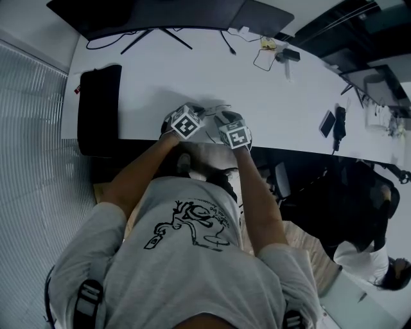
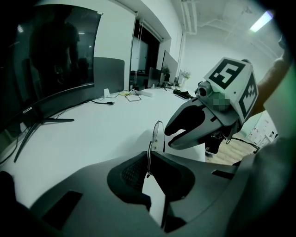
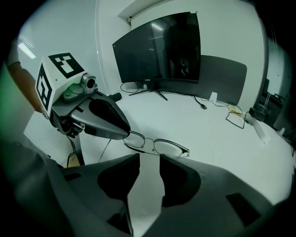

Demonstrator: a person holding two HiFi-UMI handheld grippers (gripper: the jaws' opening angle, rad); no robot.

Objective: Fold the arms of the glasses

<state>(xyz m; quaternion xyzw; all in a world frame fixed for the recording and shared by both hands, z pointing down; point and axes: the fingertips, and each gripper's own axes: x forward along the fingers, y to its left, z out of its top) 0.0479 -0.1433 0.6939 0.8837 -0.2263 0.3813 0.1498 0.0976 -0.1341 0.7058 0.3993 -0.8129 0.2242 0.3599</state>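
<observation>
Thin metal-framed glasses (image 3: 157, 145) sit low over the white table (image 1: 270, 103) near its front edge, lenses facing the right gripper view. In the left gripper view the glasses (image 2: 158, 134) appear edge-on, and one end of the frame runs down between the pads. My left gripper (image 2: 150, 159) is shut on that end, and in the right gripper view it (image 3: 121, 132) shows as a closed dark beak at the frame's left end. My right gripper (image 3: 149, 159) is open, its tips just short of the bridge with nothing between them. Both marker cubes sit side by side in the head view.
A curved monitor (image 1: 167, 13) on a spread stand fills the back of the table. A black pad (image 1: 99, 106) lies at the left end. A second pair of glasses (image 3: 236, 118) and cables lie far right, and a phone (image 1: 327, 122) lies near the right edge.
</observation>
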